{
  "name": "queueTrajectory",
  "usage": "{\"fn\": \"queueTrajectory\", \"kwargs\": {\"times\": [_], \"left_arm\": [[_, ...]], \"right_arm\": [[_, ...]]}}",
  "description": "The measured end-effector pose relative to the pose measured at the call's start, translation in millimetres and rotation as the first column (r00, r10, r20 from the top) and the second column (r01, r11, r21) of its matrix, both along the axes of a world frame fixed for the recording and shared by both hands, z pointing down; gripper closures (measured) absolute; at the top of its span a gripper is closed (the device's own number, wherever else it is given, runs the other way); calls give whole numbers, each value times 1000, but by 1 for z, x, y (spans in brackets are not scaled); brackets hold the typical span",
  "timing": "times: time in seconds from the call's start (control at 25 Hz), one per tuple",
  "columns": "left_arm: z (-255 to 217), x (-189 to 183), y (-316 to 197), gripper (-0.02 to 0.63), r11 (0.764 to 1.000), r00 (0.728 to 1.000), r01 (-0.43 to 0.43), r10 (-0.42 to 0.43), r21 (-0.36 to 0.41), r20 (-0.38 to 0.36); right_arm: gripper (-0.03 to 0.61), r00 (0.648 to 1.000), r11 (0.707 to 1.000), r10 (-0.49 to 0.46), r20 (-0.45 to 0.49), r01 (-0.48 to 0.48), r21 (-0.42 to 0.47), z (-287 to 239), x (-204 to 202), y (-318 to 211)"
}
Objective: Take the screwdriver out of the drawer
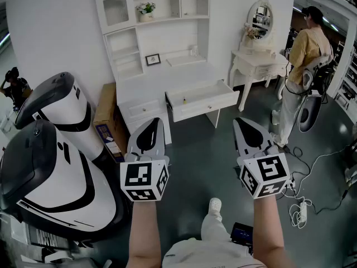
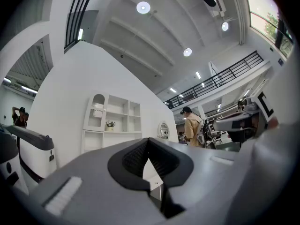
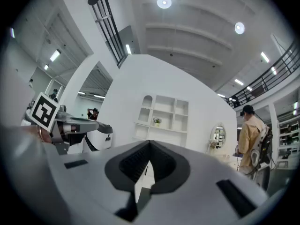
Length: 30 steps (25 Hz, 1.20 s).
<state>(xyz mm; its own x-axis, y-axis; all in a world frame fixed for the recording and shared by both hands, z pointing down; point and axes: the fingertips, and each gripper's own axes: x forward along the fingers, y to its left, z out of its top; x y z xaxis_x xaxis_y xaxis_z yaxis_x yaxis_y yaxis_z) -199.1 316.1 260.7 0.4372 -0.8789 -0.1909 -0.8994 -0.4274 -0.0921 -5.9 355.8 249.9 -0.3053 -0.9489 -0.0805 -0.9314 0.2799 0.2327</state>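
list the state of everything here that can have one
right drawer, pulled open
left drawer, shut
screwdriver, small yellow thing lying in the open drawer, untouched
left gripper, fingers shut, empty, well short of the desk
right gripper, fingers shut, empty, well short of the desk

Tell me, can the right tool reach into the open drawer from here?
Probably not yet: the right tool hangs short of the open drawer, only floor between; nothing blocks the approach.
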Motion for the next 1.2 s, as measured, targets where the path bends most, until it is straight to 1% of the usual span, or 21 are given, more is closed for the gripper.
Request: {"fn": "queueTrajectory", "kwargs": {"times": [0.2,0.48,0.72,0.92,1.2], "left_arm": [[2,3,5,604,1000,1000,-6,5,-9,-14],[-4,9,-30,604,1000,1000,-1,1,9,-6],[-12,15,-84,604,1000,1000,21,-21,17,3],[-10,39,-140,604,1000,1000,22,-22,9,21],[-21,68,-225,604,999,999,40,-40,11,32]], "right_arm": [[572,1000,1000,-7,6,7,-12,5,1,4],[572,999,1000,-21,34,21,-3,1,12,-36],[572,999,1000,-28,36,28,1,-3,23,-95],[572,998,1000,-31,54,31,4,-3,47,-151],[572,996,997,-79,51,77,27,-20,70,-244]]}}
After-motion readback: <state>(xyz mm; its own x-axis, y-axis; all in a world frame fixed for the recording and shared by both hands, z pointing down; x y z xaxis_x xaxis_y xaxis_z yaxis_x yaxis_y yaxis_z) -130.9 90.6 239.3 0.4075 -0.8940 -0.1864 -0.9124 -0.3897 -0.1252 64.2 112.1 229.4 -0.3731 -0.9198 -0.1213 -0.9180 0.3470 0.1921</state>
